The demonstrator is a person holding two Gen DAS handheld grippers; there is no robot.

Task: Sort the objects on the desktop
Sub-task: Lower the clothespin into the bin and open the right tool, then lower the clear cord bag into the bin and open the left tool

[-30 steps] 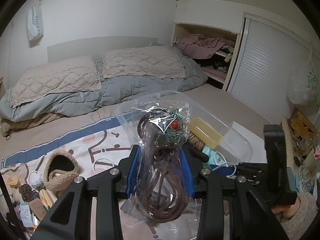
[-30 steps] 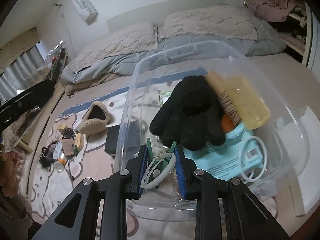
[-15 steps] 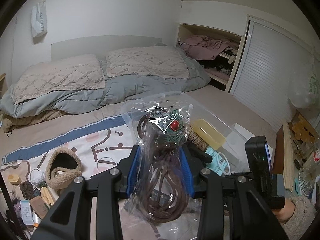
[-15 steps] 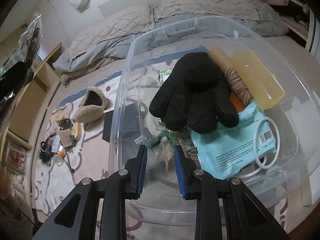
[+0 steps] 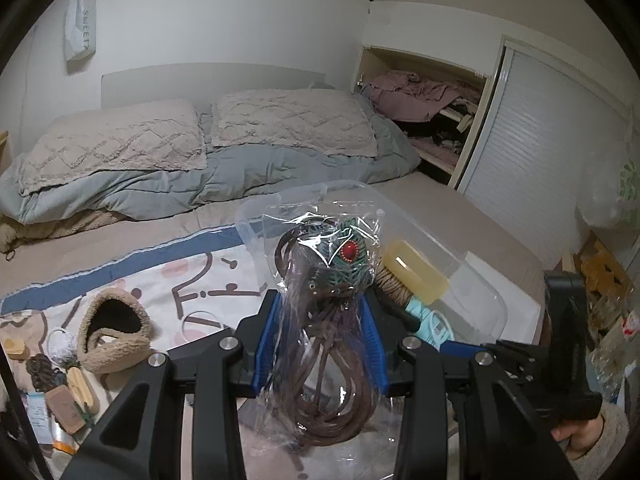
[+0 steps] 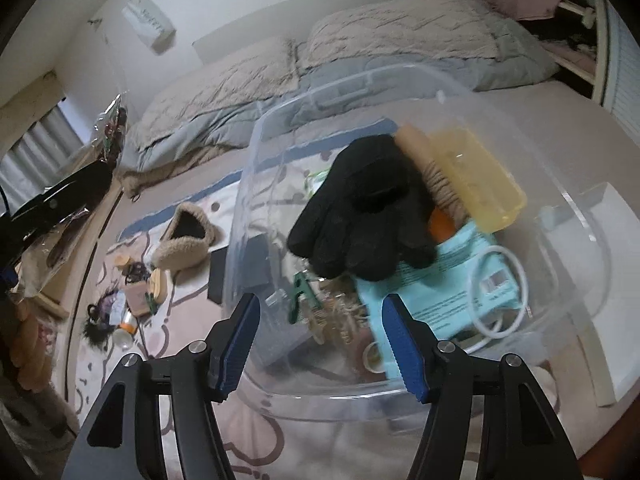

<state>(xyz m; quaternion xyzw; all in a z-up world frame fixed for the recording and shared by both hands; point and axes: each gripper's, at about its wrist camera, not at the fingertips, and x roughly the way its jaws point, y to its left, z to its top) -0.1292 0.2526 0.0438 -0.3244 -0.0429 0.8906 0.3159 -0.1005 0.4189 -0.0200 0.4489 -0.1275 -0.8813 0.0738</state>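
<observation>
My left gripper [image 5: 320, 320] is shut on a clear bag [image 5: 328, 280] that holds a brown cord necklace with a green pendant [image 5: 348, 252]. It hangs over the mat, just left of the clear plastic bin [image 5: 472, 280]. My right gripper [image 6: 320, 308] hovers above the bin's near rim [image 6: 320, 396]; its jaws are opening with nothing between them. Below them a green clip bundle [image 6: 302, 296] lies loose in the bin. Also in the bin are a black glove [image 6: 364, 208], a yellow box [image 6: 476, 176], a teal packet [image 6: 448, 284] and a white cable [image 6: 500, 292].
A fuzzy slipper [image 6: 184, 240] and several small items [image 6: 132, 292] lie on the patterned mat left of the bin. A black box [image 6: 220, 276] sits against the bin's left wall. A white lid [image 6: 612, 280] lies to its right. Pillows [image 5: 292, 120] are behind.
The right jaws have spread apart, and the green and white bundle they held now lies in the bin. The left gripper still holds the bagged necklace, barely shifted.
</observation>
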